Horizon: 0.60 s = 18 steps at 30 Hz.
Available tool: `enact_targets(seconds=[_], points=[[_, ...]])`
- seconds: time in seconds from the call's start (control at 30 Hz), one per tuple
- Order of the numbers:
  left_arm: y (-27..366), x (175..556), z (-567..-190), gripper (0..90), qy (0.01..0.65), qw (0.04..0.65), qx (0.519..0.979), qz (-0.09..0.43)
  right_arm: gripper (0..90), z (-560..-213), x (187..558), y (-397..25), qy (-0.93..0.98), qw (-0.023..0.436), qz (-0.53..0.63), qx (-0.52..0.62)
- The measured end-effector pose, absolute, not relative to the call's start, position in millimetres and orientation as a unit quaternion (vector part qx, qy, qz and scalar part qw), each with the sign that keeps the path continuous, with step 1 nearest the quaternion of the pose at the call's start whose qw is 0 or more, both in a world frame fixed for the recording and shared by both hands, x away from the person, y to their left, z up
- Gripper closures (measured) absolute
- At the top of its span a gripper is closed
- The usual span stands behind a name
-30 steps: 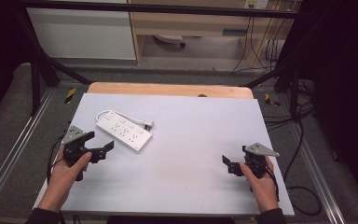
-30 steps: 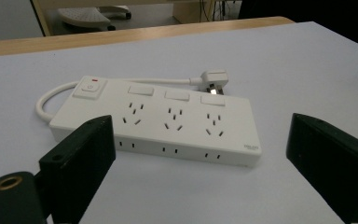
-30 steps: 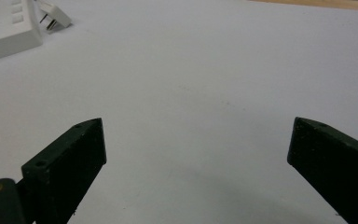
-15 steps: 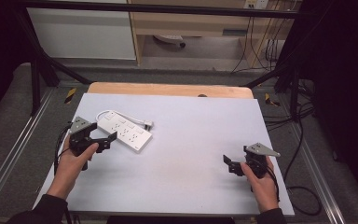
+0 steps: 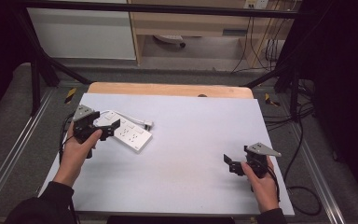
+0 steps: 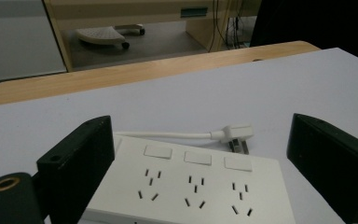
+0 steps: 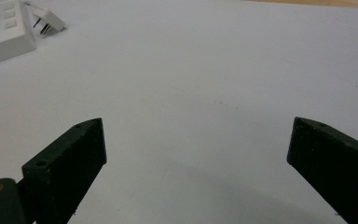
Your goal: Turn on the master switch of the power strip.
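Left gripper (image 5: 103, 129): held in the left hand (image 5: 74, 151) at the left side of the table (image 5: 191, 154); jaws spread wide, gripping nothing. In the left gripper view (image 6: 200, 172) its jaws stand on either side of the near end of the strip; contact cannot be told.
Strip (image 5: 126, 132): directly ahead of the left gripper, its near end between the jaws, body running away to the gripper's front-right in the high view. Lies flat on the table.
Strip, form: flat white plastic rectangular block (image 6: 191, 186), smooth and matt; three groups of dark slot holes in a row, each with a raised rectangular switch behind it.
Cord (image 6: 168, 135): thin, white, runs along the strip's far side.
Plug (image 6: 235, 136): white, with metal pins, lying on the table just past the strip, beyond the left gripper's jaws.
Table: pale grey, smooth matt sheet; a rounded wood edge (image 5: 168, 88) shows at the far side.
Right gripper (image 5: 237, 164): held in the right hand (image 5: 263, 186) at the right side of the table, well apart from the strip; jaws wide apart, nothing between them. In the right gripper view (image 7: 196, 158) the strip (image 7: 2, 30) and plug (image 7: 49, 21) lie far ahead to its upper left.
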<state>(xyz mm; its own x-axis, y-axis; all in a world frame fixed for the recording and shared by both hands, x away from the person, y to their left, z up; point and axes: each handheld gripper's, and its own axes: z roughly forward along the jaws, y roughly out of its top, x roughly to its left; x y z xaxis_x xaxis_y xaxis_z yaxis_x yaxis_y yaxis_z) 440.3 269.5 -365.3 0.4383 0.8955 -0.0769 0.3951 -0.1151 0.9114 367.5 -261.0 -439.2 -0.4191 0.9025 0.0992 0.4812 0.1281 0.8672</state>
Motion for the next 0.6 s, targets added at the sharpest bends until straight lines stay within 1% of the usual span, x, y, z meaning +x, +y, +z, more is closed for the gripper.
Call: enact_targets(seconds=[0.2,0.37,0.6], points=[[267,448,-363,7.6,0.466,0.473,0.698,0.268,5.0,-437,368,-263,0.711,0.234,0.453,0.485],[260,457,-359,7.2,0.460,0.462,0.708,0.273,6.1,-437,367,-263,0.712,0.237,0.452,0.483],[262,470,-360,7.5,0.466,0.453,0.707,0.279,6.5,-437,368,-263,0.712,0.235,0.453,0.483]])
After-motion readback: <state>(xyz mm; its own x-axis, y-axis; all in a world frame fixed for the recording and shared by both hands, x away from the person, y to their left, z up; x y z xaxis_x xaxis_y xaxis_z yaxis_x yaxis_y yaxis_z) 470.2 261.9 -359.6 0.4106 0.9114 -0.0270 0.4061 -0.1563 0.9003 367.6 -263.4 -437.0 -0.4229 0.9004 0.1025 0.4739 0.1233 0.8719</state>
